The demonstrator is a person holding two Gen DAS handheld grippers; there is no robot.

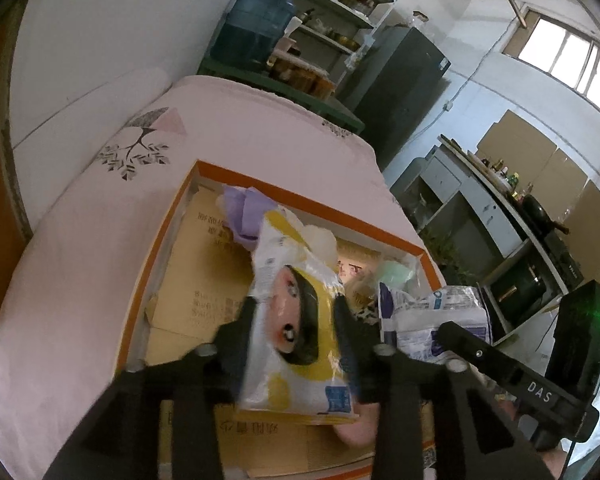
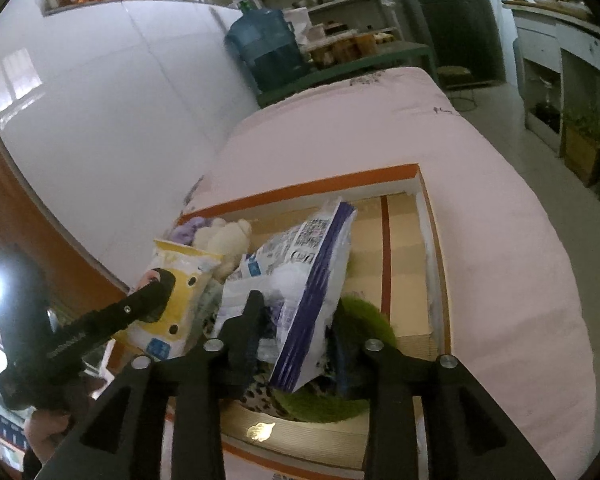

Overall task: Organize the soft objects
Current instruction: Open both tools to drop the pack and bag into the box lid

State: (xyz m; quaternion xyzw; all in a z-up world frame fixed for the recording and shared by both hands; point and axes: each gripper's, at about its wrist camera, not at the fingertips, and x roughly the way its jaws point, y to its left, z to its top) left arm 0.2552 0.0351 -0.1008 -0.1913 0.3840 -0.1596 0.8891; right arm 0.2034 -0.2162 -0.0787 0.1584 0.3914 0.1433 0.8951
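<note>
My left gripper is shut on a yellow and white tissue pack printed with a cartoon face, holding it above the orange-rimmed cardboard box. The pack also shows in the right wrist view, with the left gripper on it. My right gripper is shut on a white and purple tissue pack, held tilted over the same box; it shows in the left wrist view. A purple soft toy and a cream plush lie in the box's far corner.
The box lies on a pink bedcover beside a white wall. A green furry item and a leopard-print item lie in the box under my right gripper. A blue water jug, shelves and a dark fridge stand beyond the bed.
</note>
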